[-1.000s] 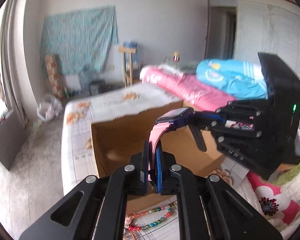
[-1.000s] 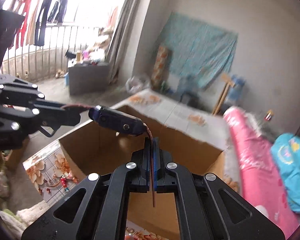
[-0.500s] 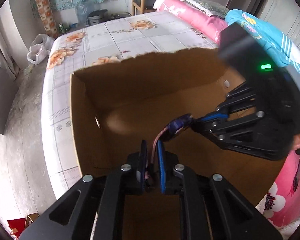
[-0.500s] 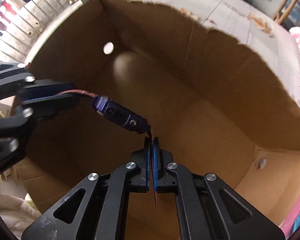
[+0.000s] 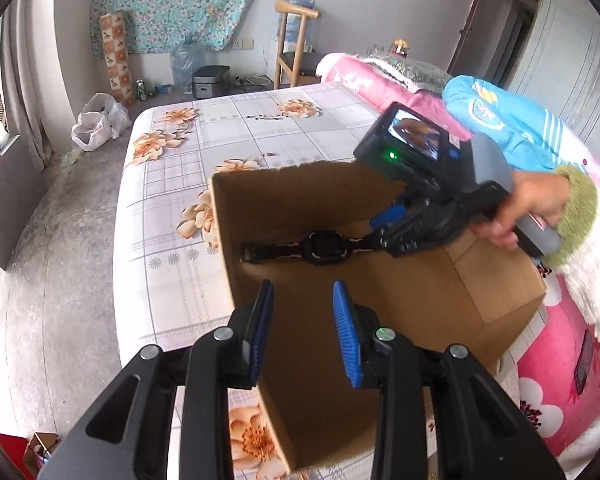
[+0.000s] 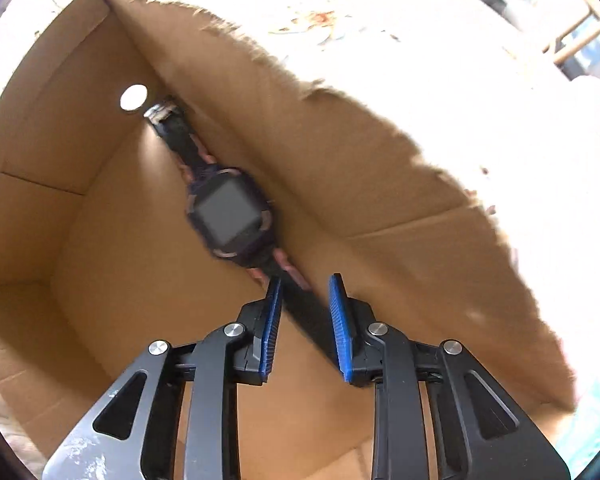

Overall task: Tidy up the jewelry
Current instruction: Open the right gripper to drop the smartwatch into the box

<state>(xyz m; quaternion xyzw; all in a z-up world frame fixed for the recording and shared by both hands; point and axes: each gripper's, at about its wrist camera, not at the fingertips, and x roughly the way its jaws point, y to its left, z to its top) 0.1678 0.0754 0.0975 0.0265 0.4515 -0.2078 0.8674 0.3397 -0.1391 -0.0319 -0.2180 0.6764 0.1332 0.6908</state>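
Observation:
A dark smartwatch [image 6: 226, 214] with a black and pink strap lies flat inside the open cardboard box [image 6: 100, 240], along the foot of its far wall. It also shows in the left wrist view [image 5: 324, 246]. My right gripper [image 6: 303, 292] is open inside the box, its blue pads on either side of the near strap end without gripping it. In the left wrist view the right gripper [image 5: 392, 236] reaches in from the right. My left gripper [image 5: 302, 300] is open and empty, above the near side of the box [image 5: 420, 300].
The box stands on a bed with a floral sheet [image 5: 204, 140]. Pink and blue bedding [image 5: 500, 120] lies to the right. A wooden chair [image 5: 296, 40], a water jug [image 5: 188, 64] and a plastic bag [image 5: 96, 120] stand on the floor beyond.
Both grippers held the watch by its strap ends and lowered it into the box. Both have now opened and let go; the watch lies on the box floor, and the left gripper has drawn back.

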